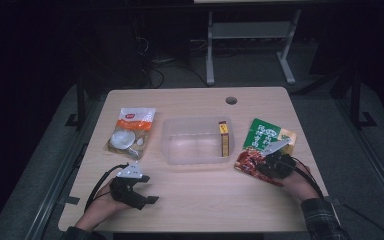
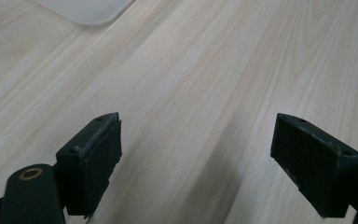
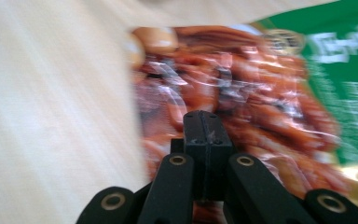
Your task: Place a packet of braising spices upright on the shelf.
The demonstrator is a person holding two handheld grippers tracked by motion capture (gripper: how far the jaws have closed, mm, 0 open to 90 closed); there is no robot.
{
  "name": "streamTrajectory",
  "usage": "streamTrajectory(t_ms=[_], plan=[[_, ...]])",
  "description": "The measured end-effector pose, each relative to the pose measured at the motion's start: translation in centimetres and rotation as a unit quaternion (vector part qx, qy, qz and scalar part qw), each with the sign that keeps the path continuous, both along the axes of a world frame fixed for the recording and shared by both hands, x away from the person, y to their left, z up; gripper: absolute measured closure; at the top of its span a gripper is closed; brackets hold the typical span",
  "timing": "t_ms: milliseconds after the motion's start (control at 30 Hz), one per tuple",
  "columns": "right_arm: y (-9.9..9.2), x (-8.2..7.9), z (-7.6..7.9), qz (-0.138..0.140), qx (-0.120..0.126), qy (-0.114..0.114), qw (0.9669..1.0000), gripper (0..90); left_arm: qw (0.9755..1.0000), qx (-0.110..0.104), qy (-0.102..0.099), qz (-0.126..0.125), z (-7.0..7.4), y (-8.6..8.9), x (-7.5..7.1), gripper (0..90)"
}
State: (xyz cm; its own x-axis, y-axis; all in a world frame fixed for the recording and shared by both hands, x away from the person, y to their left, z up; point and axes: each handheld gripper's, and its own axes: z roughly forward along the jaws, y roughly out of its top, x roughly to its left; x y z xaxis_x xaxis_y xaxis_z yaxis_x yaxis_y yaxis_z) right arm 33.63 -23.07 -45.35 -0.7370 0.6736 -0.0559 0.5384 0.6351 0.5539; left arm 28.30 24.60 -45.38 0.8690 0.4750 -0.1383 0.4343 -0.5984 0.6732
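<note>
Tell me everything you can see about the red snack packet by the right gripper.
The red snack packet is a glossy, crinkled plastic pouch printed with reddish-orange food. It lies flat on the wooden table, right of the clear plastic bin, with its far edge against a green packet. The right gripper is over its near part with its jaws shut together; whether they pinch the film cannot be told. The right gripper view is blurred, so the print is unreadable.

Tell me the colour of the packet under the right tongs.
Glossy red-orange packet, printed with food; a green packet lies beside it. Clearest in the right gripper view.
</note>
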Motion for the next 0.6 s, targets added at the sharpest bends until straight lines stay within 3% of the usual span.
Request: streamTrajectory(t_ms=[100, 167, 233, 300, 433, 600], plan=[[-1.3, 1.2, 0.4, -0.04, -0.021, -0.025, 0.9987, 90.0, 1.0, 0.002, 0.0, -0.002, 0.0, 0.0, 0.0, 15.7], [-1.8, 1.9, 0.3, -0.047, -0.036, -0.026, 0.9979, 90.0, 1.0, 0.002, 0.0, -0.003, 0.0, 0.0, 0.0, 15.7], [-1.8, 2.0, 0.1, -0.043, -0.037, -0.027, 0.998, 90.0, 1.0, 0.002, 0.0, -0.004, 0.0, 0.0, 0.0, 15.7], [-1.6, 2.0, 0.0, -0.032, -0.031, -0.009, 0.999, 90.0, 1.0, 0.002, 0.002, -0.004, 0.0, 0.0, 0.0, 15.7], [-1.1, 1.6, 0.0, -0.015, -0.049, -0.006, 0.9987, 90.0, 1.0, -0.001, 0.001, -0.004, 0.0, 0.0, -0.1, 15.7], [-0.6, 0.8, 0.2, 0.004, -0.042, 0.009, 0.999, 90.0, 1.0, -0.003, 0.006, -0.003, 0.0, -0.1, -0.1, 15.7]])
